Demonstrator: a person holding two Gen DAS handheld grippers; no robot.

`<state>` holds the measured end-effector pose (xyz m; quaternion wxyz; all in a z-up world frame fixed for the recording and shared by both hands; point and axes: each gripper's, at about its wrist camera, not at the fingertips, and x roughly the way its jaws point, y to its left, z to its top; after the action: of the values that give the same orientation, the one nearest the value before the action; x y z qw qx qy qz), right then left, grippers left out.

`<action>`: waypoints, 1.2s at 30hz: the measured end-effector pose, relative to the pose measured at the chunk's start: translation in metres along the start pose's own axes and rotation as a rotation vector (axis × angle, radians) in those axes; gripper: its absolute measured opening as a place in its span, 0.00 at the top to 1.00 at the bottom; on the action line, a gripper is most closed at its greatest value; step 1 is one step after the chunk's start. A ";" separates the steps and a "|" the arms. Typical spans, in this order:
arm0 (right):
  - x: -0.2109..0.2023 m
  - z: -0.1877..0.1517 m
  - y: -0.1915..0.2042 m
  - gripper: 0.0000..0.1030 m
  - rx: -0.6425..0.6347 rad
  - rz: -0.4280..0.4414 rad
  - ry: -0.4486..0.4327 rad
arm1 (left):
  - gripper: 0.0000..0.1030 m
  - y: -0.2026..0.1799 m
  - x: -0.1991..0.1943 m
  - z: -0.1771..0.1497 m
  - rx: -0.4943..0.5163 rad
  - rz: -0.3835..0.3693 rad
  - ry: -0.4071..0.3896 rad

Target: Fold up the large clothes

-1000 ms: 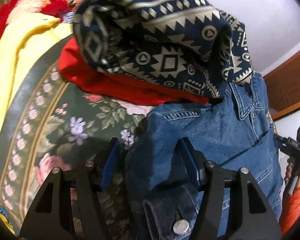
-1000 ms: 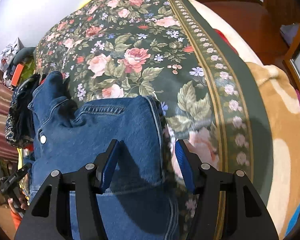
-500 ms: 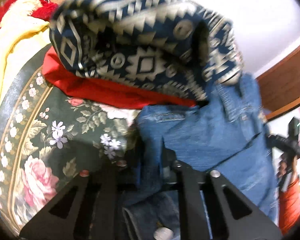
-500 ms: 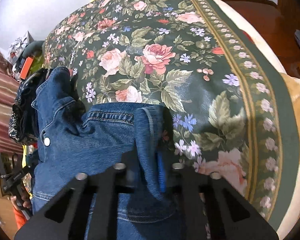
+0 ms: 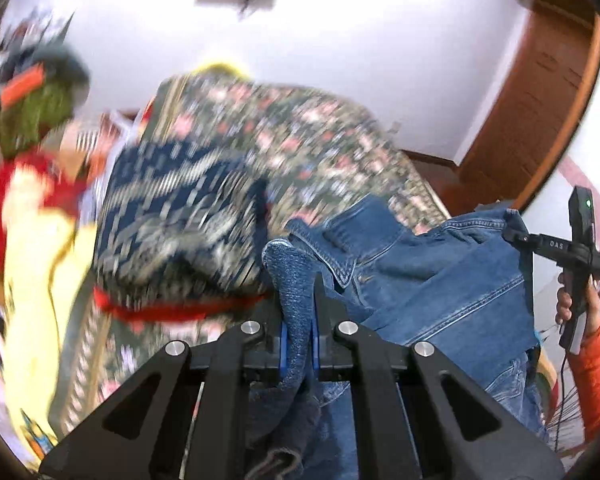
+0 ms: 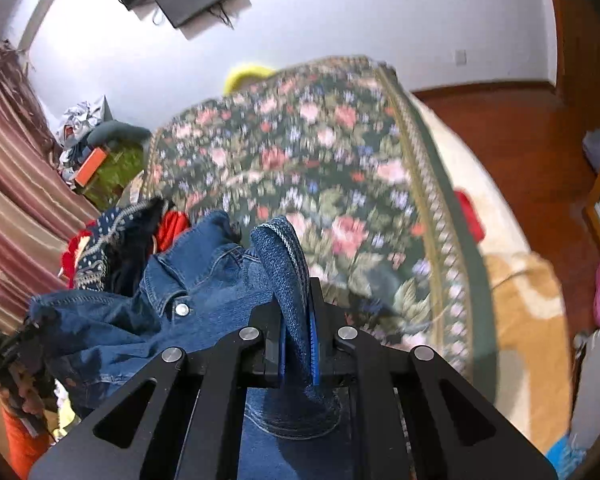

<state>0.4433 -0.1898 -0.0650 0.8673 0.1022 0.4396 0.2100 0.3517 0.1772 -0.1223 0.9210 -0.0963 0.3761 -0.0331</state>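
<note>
Denim jacket (image 5: 440, 276) pinched in both tools (image 5: 299, 344) (image 6: 297, 340).

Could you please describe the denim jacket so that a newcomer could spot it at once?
On the floral bedspread, a clothes pile sits at one edge. Beside its navy patterned garment, the denim jacket is the only plain blue piece, with a metal button.
</note>
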 end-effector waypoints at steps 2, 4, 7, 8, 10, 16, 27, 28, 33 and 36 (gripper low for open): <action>-0.009 0.010 0.000 0.93 0.001 -0.009 -0.022 | 0.93 -0.012 -0.002 0.016 0.048 0.001 -0.020; -0.013 0.018 0.002 0.93 -0.010 -0.026 -0.043 | 0.93 -0.025 0.004 0.032 0.089 0.019 -0.029; -0.016 0.032 0.006 0.93 -0.037 -0.060 -0.073 | 0.93 -0.033 0.021 0.054 0.111 0.038 -0.022; -0.016 0.036 0.006 0.93 -0.041 -0.068 -0.080 | 0.93 -0.031 0.028 0.061 0.105 0.040 -0.019; -0.012 0.044 0.004 0.93 -0.043 -0.090 -0.088 | 0.93 -0.027 0.043 0.073 0.092 0.057 -0.011; 0.026 0.056 -0.014 0.93 -0.026 -0.168 -0.059 | 0.93 -0.007 0.097 0.088 0.082 0.151 0.030; 0.087 0.037 -0.062 0.91 0.031 -0.262 0.041 | 0.78 0.042 0.149 0.076 0.052 0.264 0.074; 0.088 0.036 -0.061 0.90 0.023 -0.273 0.043 | 0.76 0.044 0.150 0.075 0.052 0.268 0.074; 0.084 0.033 -0.048 0.90 -0.052 -0.327 0.047 | 0.52 0.046 0.147 0.068 0.042 0.312 0.062; 0.072 0.030 -0.040 0.82 -0.072 -0.329 0.050 | 0.52 0.042 0.141 0.062 0.053 0.300 0.082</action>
<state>0.5163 -0.1922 -0.1134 0.8818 -0.0077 0.4641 0.0833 0.4950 0.2093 -0.1845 0.9017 -0.0132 0.4225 0.0909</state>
